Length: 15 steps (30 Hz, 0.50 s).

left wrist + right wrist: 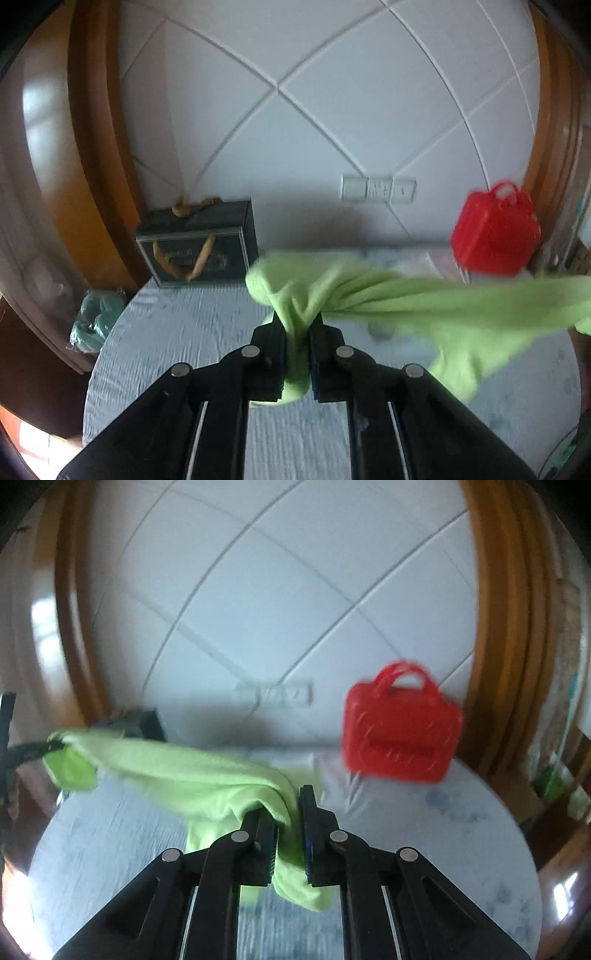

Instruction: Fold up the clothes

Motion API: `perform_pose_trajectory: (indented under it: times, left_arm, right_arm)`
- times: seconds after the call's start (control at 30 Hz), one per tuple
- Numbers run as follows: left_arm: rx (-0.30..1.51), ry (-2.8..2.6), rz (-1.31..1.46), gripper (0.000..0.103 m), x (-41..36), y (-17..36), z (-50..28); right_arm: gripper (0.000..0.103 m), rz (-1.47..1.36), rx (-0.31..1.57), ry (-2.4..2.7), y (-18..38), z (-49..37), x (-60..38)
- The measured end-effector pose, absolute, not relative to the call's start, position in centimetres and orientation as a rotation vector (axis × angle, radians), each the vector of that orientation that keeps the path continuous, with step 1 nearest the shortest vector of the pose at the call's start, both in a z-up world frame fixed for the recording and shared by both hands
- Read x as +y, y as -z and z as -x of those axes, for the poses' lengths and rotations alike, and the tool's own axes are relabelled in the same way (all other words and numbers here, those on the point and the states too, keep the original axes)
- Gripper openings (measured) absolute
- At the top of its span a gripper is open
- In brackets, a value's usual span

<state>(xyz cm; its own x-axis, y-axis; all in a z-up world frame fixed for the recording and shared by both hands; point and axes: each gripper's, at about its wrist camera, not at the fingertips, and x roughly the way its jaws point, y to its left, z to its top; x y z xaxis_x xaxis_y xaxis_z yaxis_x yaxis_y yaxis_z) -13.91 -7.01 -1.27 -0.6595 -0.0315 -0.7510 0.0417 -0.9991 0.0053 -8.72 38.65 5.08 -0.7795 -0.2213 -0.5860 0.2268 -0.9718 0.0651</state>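
Holding the green garment (pixel 424 306) up off the table (pixel 192 325), I have it pinched at two ends: my left gripper (pixel 297 332) is closed tight on a bunched wad of cloth at one end, and my right gripper (pixel 288 823) is clamped the same way on the other. Between them the fabric stretches in a loose, twisted band above the pale tablecloth, with a flap drooping toward the surface below the middle. I judge the two-point hold is there to spread the piece out by its edge so it can hang or be laid flat; the twist near each pinch says it is not yet square. Whether this lift comes ahead of a fold or between folds I cannot tell from how the cloth hangs, and motion blur hides its seams.

At the far right of the table stands a red plastic case (pixel 400 734) with a handle, close enough that a wide spread to that side could brush it. At the far left sits a dark box (pixel 199 247) against the white tiled wall (pixel 295 110). The near and middle table shows nothing else in the way.
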Motion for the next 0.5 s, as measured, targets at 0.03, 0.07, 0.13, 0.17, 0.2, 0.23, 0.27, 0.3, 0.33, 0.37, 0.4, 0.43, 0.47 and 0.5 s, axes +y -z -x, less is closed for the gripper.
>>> perform_pose_trajectory:
  times: [0.03,0.07,0.13,0.17,0.2,0.23,0.27,0.3,0.33,0.37,0.4,0.43,0.47,0.5]
  left_arm:
    - [0.011,2.814,-1.304,0.011,-7.4,1.8,13.4]
    - [0.004,2.802,-1.329,0.011,-7.9,2.3,12.9]
    - [0.018,2.721,-1.479,0.011,-8.2,6.9,12.2]
    - [0.037,2.670,-1.577,0.011,-8.3,9.6,11.9]
    - [0.081,2.614,-1.685,0.012,-8.7,12.3,11.6]
    - [0.128,2.553,-1.792,0.012,-9.1,14.9,11.2]
    - [0.176,2.487,-1.897,0.013,-9.5,17.5,10.8]
    - [0.210,2.438,-1.977,0.013,-9.7,19.6,10.4]
    - [0.223,2.420,-1.996,0.013,-9.8,20.5,10.0]
    - [0.229,2.416,-2.002,0.014,-9.9,20.9,9.8]
    - [0.244,2.421,-2.002,0.015,-9.8,20.8,9.7]
    - [0.261,2.434,-1.985,0.020,-10.0,20.3,9.8]
    - [0.279,2.448,-1.965,0.030,-10.2,19.8,10.0]
    - [0.296,2.462,-1.945,0.038,-10.4,19.3,10.2]
  right_arm:
    - [0.016,-0.980,0.016,2.721,-3.6,8.4,38.4]
    - [0.016,-1.055,0.017,2.679,-1.9,8.0,38.1]
    - [0.016,-1.249,-0.002,2.569,3.0,6.9,38.0]
    - [0.016,-1.344,-0.014,2.512,5.6,6.3,38.1]
    - [0.018,-1.435,-0.029,2.463,8.0,5.6,38.3]
    - [0.020,-1.515,-0.058,2.428,10.1,5.1,38.9]
    - [0.021,-1.593,-0.088,2.390,12.1,4.6,39.4]
    - [0.025,-1.666,-0.117,2.355,14.0,4.0,40.0]
    - [0.027,-1.712,-0.145,2.347,15.1,3.7,40.7]
    - [0.027,-1.753,-0.172,2.340,16.1,3.4,41.3]
    - [0.027,-1.774,-0.188,2.342,16.4,3.4,41.7]
    - [0.032,-1.774,-0.196,2.350,16.4,3.4,42.0]
    - [0.036,-1.773,-0.203,2.357,16.4,3.4,42.2]
    - [0.049,-1.759,-0.206,2.364,16.0,3.6,42.0]
